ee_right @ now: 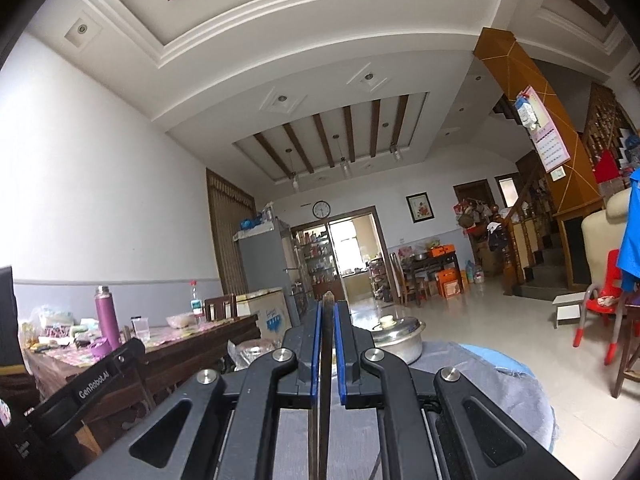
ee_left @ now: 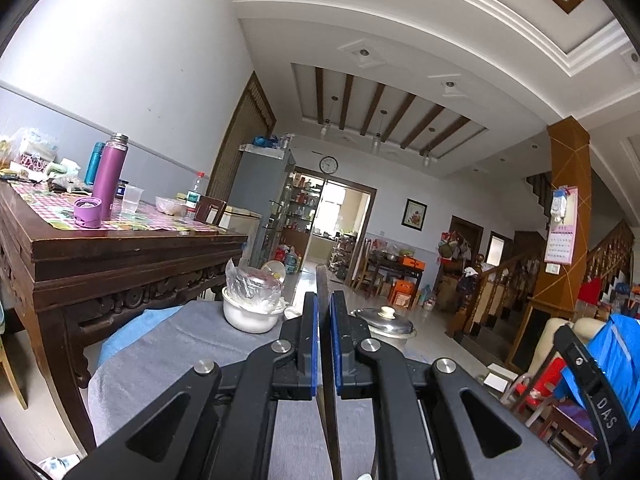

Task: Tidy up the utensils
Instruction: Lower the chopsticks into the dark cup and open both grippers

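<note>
1. The left gripper (ee_left: 324,300) is pointing about level across a table draped in grey cloth (ee_left: 192,344). Its jaws are clamping a thin dark utensil (ee_left: 322,280), a chopstick or similar flat stick; the tip is sticking out past the blue pads (ee_left: 314,320).
2. The right gripper (ee_right: 329,312) is pointing slightly upward. Its jaws are likewise pressing on a thin dark stick (ee_right: 328,300), whose tip is just clearing the pads.
3. Beyond the left gripper, a white bowl (ee_left: 250,316) is sitting on the cloth, holding a crumpled clear plastic bag (ee_left: 252,284).
4. A steel pot with a lid (ee_right: 400,334) is standing on the cloth just right of the bowl.
5. A dark wooden table (ee_left: 120,248) is standing to the left, carrying a purple flask (ee_left: 110,176) and its cap (ee_left: 87,212).
6. The right gripper's body is showing at the right edge of the left wrist view.
</note>
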The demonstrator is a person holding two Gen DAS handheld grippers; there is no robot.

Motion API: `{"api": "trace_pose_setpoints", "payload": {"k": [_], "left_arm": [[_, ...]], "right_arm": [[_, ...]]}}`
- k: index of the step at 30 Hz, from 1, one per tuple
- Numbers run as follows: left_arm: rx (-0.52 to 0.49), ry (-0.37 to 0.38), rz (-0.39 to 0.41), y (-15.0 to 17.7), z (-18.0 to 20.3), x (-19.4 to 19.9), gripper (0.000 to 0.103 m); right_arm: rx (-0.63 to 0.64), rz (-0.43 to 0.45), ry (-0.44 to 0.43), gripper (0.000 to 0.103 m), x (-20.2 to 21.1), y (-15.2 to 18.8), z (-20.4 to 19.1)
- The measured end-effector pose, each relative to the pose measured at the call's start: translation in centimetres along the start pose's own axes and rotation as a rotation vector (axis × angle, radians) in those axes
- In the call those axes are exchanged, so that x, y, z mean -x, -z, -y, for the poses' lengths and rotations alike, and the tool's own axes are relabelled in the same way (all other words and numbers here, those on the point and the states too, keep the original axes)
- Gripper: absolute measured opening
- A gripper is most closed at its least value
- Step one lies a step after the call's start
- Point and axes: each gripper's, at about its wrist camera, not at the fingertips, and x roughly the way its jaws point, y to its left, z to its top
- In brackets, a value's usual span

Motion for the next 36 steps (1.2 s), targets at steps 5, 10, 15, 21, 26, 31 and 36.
{"api": "trace_pose_setpoints", "payload": {"k": [5, 10, 15, 21, 26, 31, 36], "left_arm": [[-0.02, 0.023, -0.01, -0.1, 0.4, 0.8, 0.006], [-0.035, 0.039, -0.029, 0.0, 0.6, 1.5, 0.007], [-0.05, 0.046, -0.04, 0.1, 0.9, 2.1, 0.007], [-0.069, 0.048, -0.052, 0.2, 1.3, 2.3, 0.007], [-0.077, 0.052, -0.062, 0.2, 1.4, 2.5, 0.007], [-0.089, 0.057, -0.07, 0.4, 1.7, 2.8, 0.007], [-0.092, 0.057, -0.082, 0.4, 1.8, 2.8, 0.007]], "right_arm": [[0.016, -0.013, -0.025, 0.007, 0.7, -0.1, -0.3], [0.023, -0.033, -0.05, 0.007, 1.1, -0.2, -0.3], [0.016, -0.055, -0.062, 0.007, 1.4, 0.1, 0.0], [-0.01, -0.089, -0.074, 0.008, 1.2, 0.2, 0.6], [-0.021, -0.103, -0.087, 0.008, 1.3, 0.5, 0.6], [-0.025, -0.109, -0.094, 0.008, 1.3, 0.7, 0.6], [-0.031, -0.113, -0.103, 0.008, 1.4, 0.6, 0.6]]}}
